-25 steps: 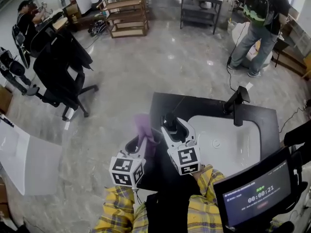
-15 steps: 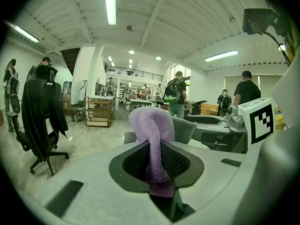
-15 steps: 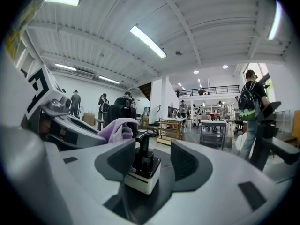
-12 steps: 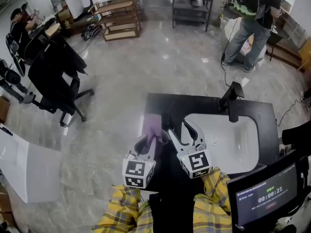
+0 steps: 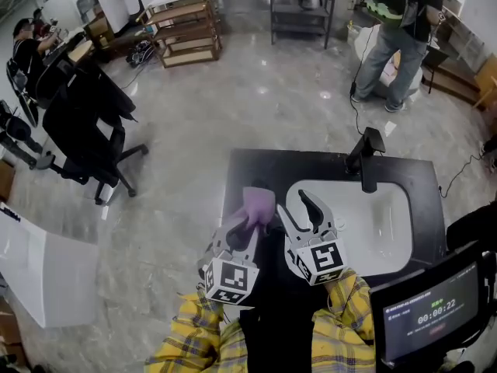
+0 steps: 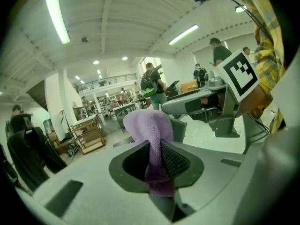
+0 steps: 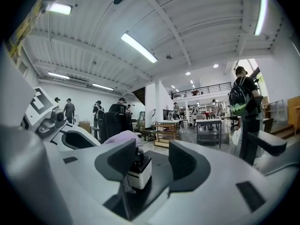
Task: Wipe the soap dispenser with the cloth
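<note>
A purple cloth is pinched in my left gripper and bulges out past its tips. In the head view that cloth hangs over the black counter's left part, with the left gripper just behind it. The soap dispenser, white with a black top, stands on the counter ahead of my right gripper, close to its left finger and partly hidden by it. A clear gap separates it from the right finger, so the jaws stand open. In the head view the right gripper is at the sink's left rim.
The black counter holds a white sink with a black faucet. A monitor with a timer stands at the near right. A black office chair is on the floor to the left, and a person stands beyond the counter.
Both grippers have shifted to the right over the counter. The left gripper has rolled and carried the cloth close beside the right gripper's left jaw. Both jaw states look unchanged.
</note>
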